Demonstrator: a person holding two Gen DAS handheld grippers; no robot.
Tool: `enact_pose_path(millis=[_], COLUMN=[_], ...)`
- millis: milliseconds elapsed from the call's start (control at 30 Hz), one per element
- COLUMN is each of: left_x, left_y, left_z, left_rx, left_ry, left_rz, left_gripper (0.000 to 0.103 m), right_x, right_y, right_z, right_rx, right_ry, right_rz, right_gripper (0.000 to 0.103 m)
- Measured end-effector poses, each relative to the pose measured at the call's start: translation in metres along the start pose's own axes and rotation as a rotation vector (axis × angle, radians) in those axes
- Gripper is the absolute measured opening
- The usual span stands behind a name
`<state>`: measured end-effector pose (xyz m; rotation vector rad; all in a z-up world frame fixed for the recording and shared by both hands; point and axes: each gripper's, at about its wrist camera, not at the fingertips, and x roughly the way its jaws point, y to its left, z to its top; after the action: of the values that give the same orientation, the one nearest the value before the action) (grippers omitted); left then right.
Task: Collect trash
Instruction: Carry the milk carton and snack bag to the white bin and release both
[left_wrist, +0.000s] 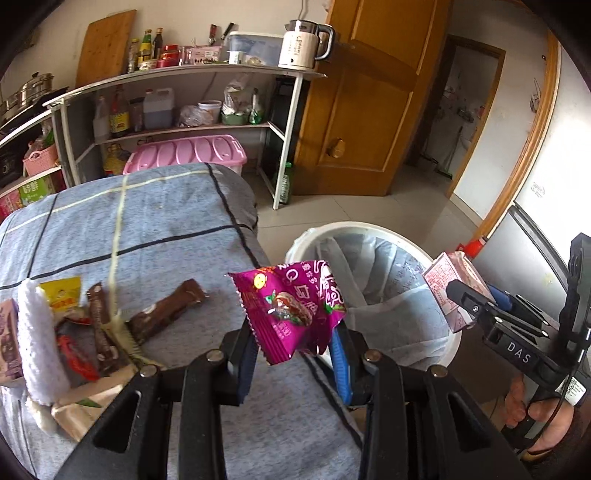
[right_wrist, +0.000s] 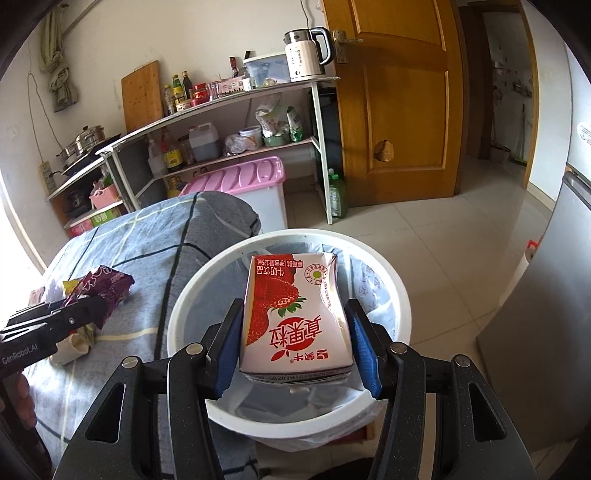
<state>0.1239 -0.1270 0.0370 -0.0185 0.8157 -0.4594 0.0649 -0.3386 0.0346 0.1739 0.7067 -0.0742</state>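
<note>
Magenta wrapper (left_wrist: 291, 312); pink-white carton (right_wrist: 295, 317) with red strawberries; white bin (right_wrist: 192, 295); blue-grey cloth (left_wrist: 155, 214), dark and cream checks; brown, perhaps chocolate, wrappers (left_wrist: 166, 314).

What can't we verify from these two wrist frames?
- Bin contents: the milk carton in the right gripper covers much of the trash bin in the right wrist view; the left wrist view shows only liner.
- Trash pile: cut by the left wrist view's edge, items overlap.
- Purple wrapper in the left gripper: its lower edge hides the pad contact.
</note>
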Motion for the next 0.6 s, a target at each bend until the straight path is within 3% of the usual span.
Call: enact_pose_path(millis=[167,400,600], left_x=[0.027,0.055,0.066], left_y=[-0.027,-0.044,-0.046], left_z=[-0.001,-0.003,-0.002], left_rx=[0.031,0.044,0.038], left_ry=[0.069,0.131,0.151], left_rz=[-0.053,-0.056,-0.043], left_gripper=[0.037,0.038,0.046], right_x=[0.017,0.036,0.046], right_y=[-0.014,-0.024,-0.028], right_z=[-0.003,-0.003,-0.002], right_rx=[-0.003,-0.023,-0.037], right_ry=[0.047,0.100,0.129], right_rz=[-0.012,-0.025,-0.030], right_gripper=[0.055,0.055,0.055])
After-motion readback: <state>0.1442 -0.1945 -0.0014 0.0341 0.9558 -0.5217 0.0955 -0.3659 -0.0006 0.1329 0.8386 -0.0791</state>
